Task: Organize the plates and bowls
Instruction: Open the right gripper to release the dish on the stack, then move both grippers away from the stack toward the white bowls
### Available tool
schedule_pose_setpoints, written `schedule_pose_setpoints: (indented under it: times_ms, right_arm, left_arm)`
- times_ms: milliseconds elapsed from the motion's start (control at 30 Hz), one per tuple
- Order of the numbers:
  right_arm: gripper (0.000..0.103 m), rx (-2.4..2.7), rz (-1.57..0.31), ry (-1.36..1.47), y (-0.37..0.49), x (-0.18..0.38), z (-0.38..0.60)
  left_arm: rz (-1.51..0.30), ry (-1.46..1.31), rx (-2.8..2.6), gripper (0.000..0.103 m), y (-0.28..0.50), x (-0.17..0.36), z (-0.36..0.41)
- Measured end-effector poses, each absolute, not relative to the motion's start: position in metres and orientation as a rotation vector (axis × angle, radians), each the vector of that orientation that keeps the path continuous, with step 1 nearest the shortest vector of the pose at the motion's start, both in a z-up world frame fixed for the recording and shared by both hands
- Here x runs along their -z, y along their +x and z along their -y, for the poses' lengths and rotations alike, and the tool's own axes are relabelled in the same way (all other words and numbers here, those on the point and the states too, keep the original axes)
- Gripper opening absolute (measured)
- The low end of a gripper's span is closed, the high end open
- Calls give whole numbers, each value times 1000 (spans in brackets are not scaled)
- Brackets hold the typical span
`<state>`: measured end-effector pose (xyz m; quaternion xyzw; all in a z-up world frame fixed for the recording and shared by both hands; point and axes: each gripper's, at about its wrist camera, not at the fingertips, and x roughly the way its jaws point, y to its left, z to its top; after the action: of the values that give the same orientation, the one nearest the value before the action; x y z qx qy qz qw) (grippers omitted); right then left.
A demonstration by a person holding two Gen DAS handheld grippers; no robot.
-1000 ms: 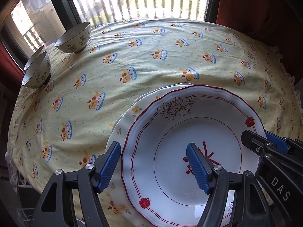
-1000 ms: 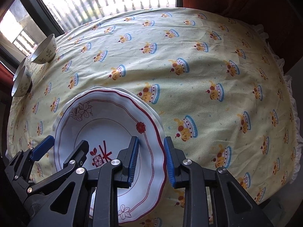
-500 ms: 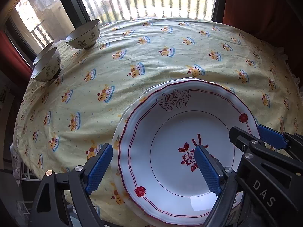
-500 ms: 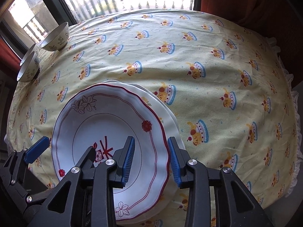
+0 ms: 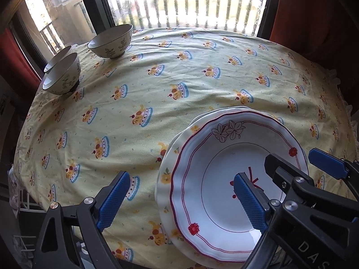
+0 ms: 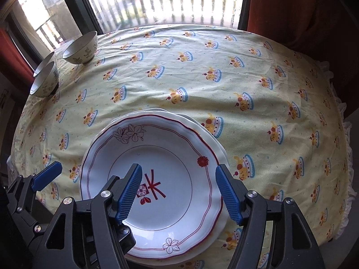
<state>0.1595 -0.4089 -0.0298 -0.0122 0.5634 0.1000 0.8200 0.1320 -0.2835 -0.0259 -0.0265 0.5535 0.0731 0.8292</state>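
Plates stacked near the front edge of the desk [image 6: 258, 71], red-rimmed plate [image 6: 157, 163] on top of a cream plate [image 5: 167, 157] with yellow fruit print, both on the yellow patterned tablecloth [image 5: 179, 71]. Left gripper [image 5: 181, 201] jaws are opening, wide apart: one blue pad over the cloth beside the stack, the other over the plate's well, nothing pressed between them. Right gripper [image 6: 182, 192] jaws are opening too, released; one pad sits above the plate centre, the other near its right rim, and the rim lies between them untouched. Three bowls [image 5: 111, 42] sit far back left by the window [image 6: 157, 0], two close together, one apart. Left wrist view shows the fruit print on the lower plate's left rim and the right gripper's black frame with its blue pad crossing the plate; right wrist view hides that print but shows the white flower on the near rim, the full red centre motif, and the left gripper's pad at far left. Red curtain [image 6: 291, 11] at right in both.
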Motion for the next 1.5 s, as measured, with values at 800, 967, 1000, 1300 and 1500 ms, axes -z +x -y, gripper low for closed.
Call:
schedule_pose_setpoints:
  times_ms: [800,967,1000,1300,1500]
  right_arm:
    - [77,-129,-1144,26,172,7,247]
    - [80,-97,-1146,10,180,7,199]
    - [80,-95,-1142,9,181,8,190]
    - [80,-75,-1096,4,206,-1,111]
    - [77,-76,-1074,-12,241,-8,70]
  left_arm:
    - [-1130,-35,-8,81,155,10,115]
    - [-1127,-45,-5,73,163,12,69]
    - [-1125,-45,-7,73,164,12,60]
    - [-1076,-46,-32,66,190,5,-12]
    - [-1075,-68,-55,59,224,8,-46]
